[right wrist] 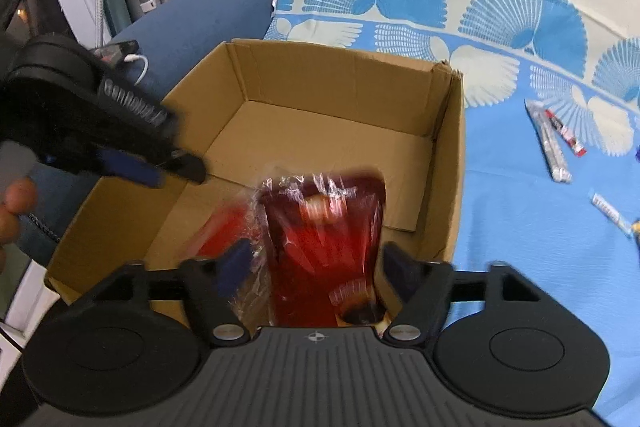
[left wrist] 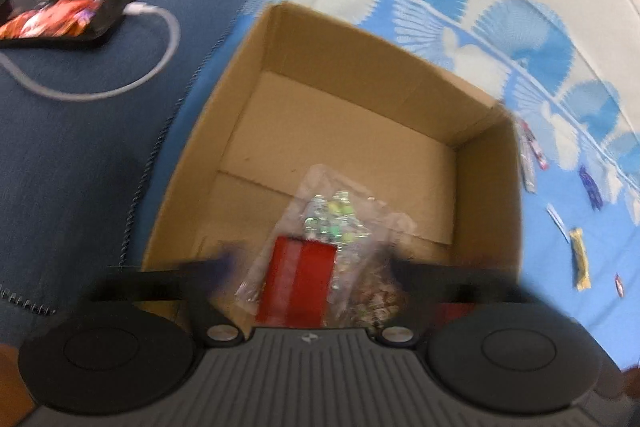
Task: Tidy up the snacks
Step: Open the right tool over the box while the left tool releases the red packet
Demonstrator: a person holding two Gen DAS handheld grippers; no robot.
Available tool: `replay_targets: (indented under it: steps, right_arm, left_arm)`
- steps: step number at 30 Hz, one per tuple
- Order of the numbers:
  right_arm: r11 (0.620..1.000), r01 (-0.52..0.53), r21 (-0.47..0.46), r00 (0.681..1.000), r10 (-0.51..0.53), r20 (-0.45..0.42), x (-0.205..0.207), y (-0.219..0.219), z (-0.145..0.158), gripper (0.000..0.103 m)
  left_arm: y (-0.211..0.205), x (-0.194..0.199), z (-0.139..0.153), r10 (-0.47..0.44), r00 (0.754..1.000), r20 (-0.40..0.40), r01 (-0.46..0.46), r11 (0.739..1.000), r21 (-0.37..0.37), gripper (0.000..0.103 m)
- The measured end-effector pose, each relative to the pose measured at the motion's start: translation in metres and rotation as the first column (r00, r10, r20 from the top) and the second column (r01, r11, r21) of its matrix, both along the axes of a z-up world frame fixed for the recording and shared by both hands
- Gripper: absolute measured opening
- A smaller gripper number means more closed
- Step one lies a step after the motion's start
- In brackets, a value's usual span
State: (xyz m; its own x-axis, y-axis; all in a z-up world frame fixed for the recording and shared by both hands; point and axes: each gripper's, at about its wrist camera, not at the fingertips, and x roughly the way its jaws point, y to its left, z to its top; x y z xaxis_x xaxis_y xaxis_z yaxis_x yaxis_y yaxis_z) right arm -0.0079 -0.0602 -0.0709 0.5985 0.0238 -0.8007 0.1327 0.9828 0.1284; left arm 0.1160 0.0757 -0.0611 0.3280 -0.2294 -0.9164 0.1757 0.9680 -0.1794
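You are at the drop step — both snack bags hang over the open brown cardboard box (right wrist: 344,131). Your left gripper (left wrist: 312,263) is wide open around the clear crinkly bag with a red card (left wrist: 320,247); your right gripper (right wrist: 316,267) stands apart beside the red see-through bag (right wrist: 328,235). Next, lift away and fetch the small packets (right wrist: 554,143) at right.

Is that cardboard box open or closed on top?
Open. The cardboard box has no lid or flaps over it; both views look straight down onto its bare floor and the red snack packet inside.

No legible txt/labels on snack wrappers (right wrist: 554,143).
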Motion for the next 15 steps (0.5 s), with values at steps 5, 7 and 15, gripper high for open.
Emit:
replay_targets:
  steps: [5,7,15]
  right_arm:
    - [1.000,-0.019,-0.007,1.000,0.019,0.001,-0.013,0.005,0.006,0.089]
    - [1.000,-0.011,0.006,1.000,0.011,-0.001,-0.020,0.005,0.010,0.089]
    - [0.995,0.082,0.055,0.996,-0.083,0.023,-0.056,0.005,0.035,0.094]
  left_arm:
    - [0.005,-0.015,0.008,-0.026,0.998,0.055,0.023,0.999,0.049,0.103]
    - [0.007,-0.024,0.011,-0.043,0.997,0.071,0.038,0.997,0.068,0.103]
    - [0.025,-0.072,0.028,-0.079,0.988,0.134,0.061,0.989,0.132,0.103]
